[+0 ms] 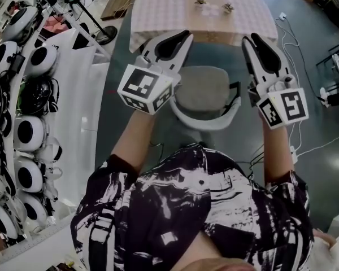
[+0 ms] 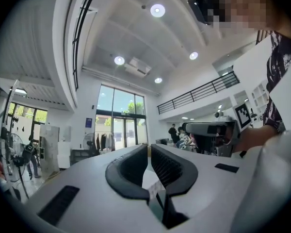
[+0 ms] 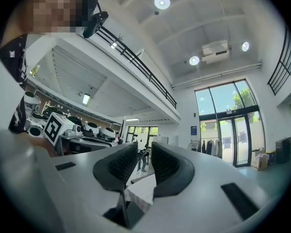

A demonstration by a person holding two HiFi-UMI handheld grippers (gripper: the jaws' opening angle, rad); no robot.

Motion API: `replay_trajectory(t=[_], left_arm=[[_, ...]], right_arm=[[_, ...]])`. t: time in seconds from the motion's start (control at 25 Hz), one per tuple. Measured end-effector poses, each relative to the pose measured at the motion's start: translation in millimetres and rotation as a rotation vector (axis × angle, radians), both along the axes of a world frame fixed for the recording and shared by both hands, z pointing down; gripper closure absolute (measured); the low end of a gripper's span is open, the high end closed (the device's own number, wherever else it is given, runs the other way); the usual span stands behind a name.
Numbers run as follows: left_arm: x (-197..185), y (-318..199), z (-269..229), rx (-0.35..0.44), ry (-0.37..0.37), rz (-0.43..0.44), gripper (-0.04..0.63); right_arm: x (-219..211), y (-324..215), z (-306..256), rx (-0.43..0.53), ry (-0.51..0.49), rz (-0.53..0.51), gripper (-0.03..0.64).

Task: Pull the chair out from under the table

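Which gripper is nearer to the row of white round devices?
Left. The left gripper is over the chair's edge on the side of the white round devices; the right gripper is over its far edge.

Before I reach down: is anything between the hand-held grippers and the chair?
Nothing visible. The left hand-held gripper and right hand-held gripper hover empty above the chair, with only air between.

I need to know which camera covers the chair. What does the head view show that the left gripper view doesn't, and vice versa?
Head view only: the chair and the cloth-covered table.
Left gripper view only: ceiling lights, glass doors, a balcony railing.
Both: the left gripper, its jaws together and empty, and the right gripper.
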State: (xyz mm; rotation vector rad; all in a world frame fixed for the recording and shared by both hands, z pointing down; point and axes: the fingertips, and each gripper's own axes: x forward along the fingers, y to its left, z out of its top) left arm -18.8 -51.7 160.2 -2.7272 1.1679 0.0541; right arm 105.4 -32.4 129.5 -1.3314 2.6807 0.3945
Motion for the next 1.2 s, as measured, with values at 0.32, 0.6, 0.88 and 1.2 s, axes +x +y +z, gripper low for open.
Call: replay_trajectory(t=[0.32,0.6,0.88,1.2], left_arm=[[-1,0,-1,0.005,-0.005,-0.010,0.574],[0,-2,1,-0.001,-0.005,-0.017,0.574],[-1,-5,3,-0.014,-0.003,-0.019,0.574],[6,-9,8,-0.018,-0.008,-0.024,0.574]], right_arm=[[-2,-5,8,-0.025,0.037,0.024,0.564],[0,-8,12,-0.031,0.041,0.040,0.586],[-5,-10,10,-0.025,0.054,0.034,0.586],[1,-13,15,-0.029,0.056,0.034,0.586]])
